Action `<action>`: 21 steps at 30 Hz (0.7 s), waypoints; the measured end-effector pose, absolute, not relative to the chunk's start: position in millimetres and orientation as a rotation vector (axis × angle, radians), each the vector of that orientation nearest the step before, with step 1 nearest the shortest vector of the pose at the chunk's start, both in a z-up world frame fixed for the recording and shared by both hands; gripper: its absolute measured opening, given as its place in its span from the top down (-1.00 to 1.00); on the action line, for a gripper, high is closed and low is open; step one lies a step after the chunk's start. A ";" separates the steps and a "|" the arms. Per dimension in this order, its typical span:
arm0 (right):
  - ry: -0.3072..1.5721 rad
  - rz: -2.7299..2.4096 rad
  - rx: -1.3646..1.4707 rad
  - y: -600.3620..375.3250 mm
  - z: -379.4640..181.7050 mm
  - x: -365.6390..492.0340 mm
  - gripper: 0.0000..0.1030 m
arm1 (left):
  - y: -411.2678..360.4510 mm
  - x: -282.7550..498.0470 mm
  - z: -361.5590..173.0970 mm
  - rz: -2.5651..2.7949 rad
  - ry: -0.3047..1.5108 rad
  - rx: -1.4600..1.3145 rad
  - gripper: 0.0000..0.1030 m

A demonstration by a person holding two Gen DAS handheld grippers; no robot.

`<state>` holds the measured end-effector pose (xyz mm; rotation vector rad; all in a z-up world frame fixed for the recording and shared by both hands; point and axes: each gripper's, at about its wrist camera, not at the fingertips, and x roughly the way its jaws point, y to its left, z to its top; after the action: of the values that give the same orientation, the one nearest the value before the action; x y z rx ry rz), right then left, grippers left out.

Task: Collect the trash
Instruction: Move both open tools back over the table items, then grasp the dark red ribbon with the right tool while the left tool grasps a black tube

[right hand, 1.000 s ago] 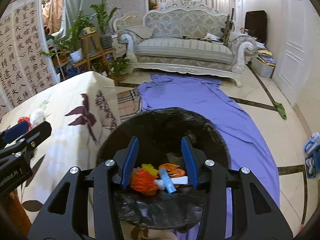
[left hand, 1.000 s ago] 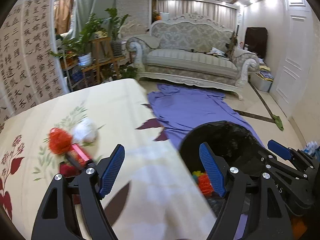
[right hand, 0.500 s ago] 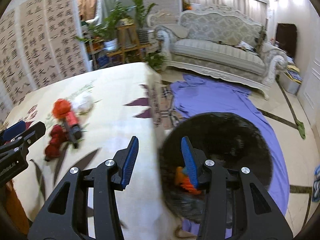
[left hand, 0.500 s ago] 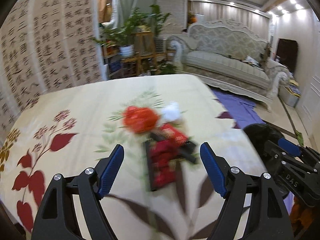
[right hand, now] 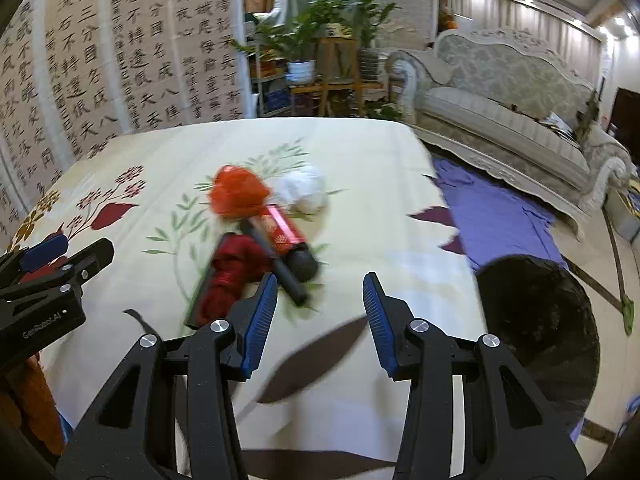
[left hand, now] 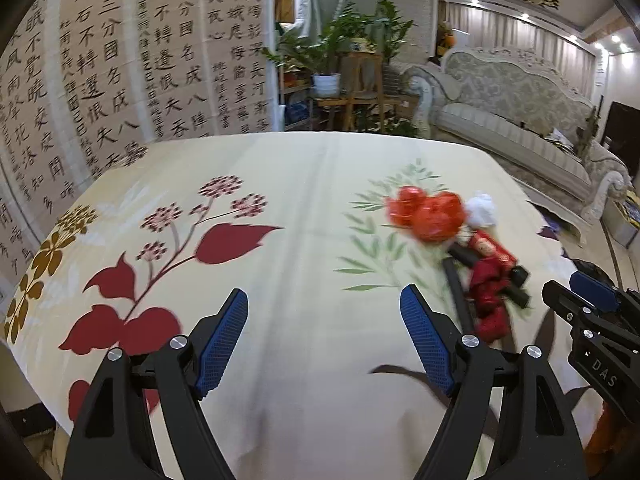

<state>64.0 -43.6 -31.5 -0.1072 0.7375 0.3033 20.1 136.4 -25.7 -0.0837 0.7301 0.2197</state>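
Both empty: left gripper (left hand: 324, 332) spread wide, right gripper (right hand: 320, 312) about half open, over a flowered tablecloth (right hand: 360, 168). Ahead, heaped in one touching pile: orange wrapper (right hand: 236, 192), white tissue (right hand: 304, 188), red packet (right hand: 282, 230), dark red bundle (right hand: 230, 276). Packet's long axis diagonal, far-left to near-right. Likely trouble: snagging cloth, or scattering the pile off toward the black bin (right hand: 536, 332) beside the table.

A calligraphy wall (left hand: 120, 60), potted plants (right hand: 320, 36) and an ornate sofa (right hand: 504, 96) ring the tiled floor (right hand: 616, 264) under ceiling spotlights (left hand: 576, 38).
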 end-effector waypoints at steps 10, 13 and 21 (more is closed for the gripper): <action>0.771 0.362 -0.154 -7.3 -40.7 67.8 0.16 | 174.5 16.4 -34.0 0.281 0.744 -0.129 -0.48; 0.789 0.365 -0.166 -0.7 -45.7 71.1 0.16 | 177.8 15.8 -35.6 0.281 0.746 -0.136 -0.48; 0.817 0.359 -0.181 6.1 -54.5 77.8 0.21 | 179.6 17.7 -39.9 0.269 0.758 -0.144 -0.48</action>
<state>77.8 6.1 -54.5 -0.1806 0.8171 0.3590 17.7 179.6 -39.9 -0.1444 0.7585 0.2694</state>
